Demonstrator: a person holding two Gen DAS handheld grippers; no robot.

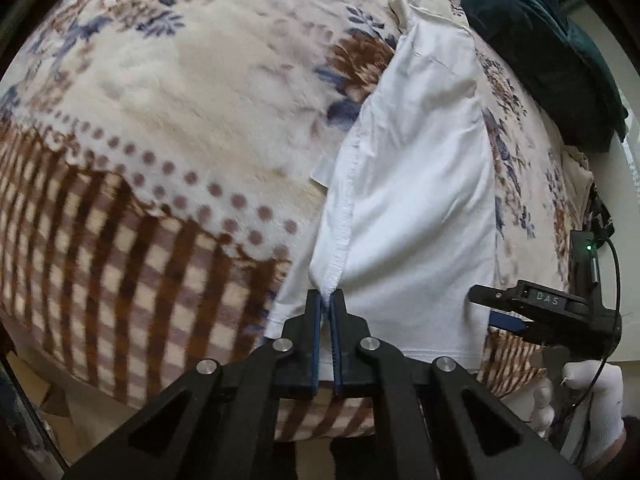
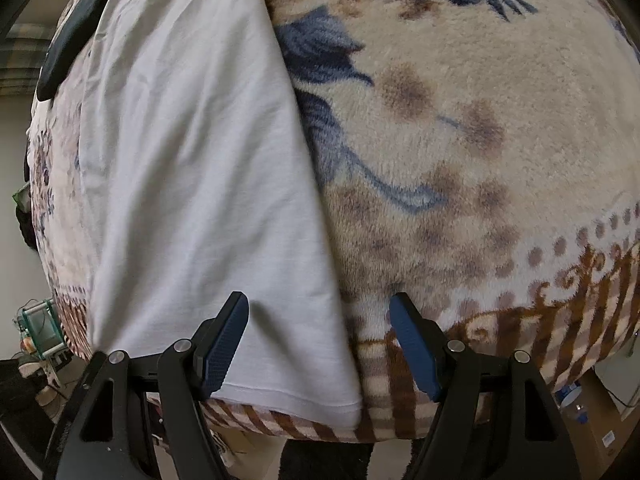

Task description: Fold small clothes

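On blanket [image 1: 168, 92]: left tool [image 1: 327, 300] pinching white garment [image 1: 416, 184] hem; right tool [image 2: 320, 320] spread wide.

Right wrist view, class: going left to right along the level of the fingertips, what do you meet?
White garment → left blue finger pad → garment's folded edge → right blue finger pad → floral blanket.

Soft daylight, faint shadows; fisheye bends edges, left view's blanket [image 1: 120, 128] motion-blurred.
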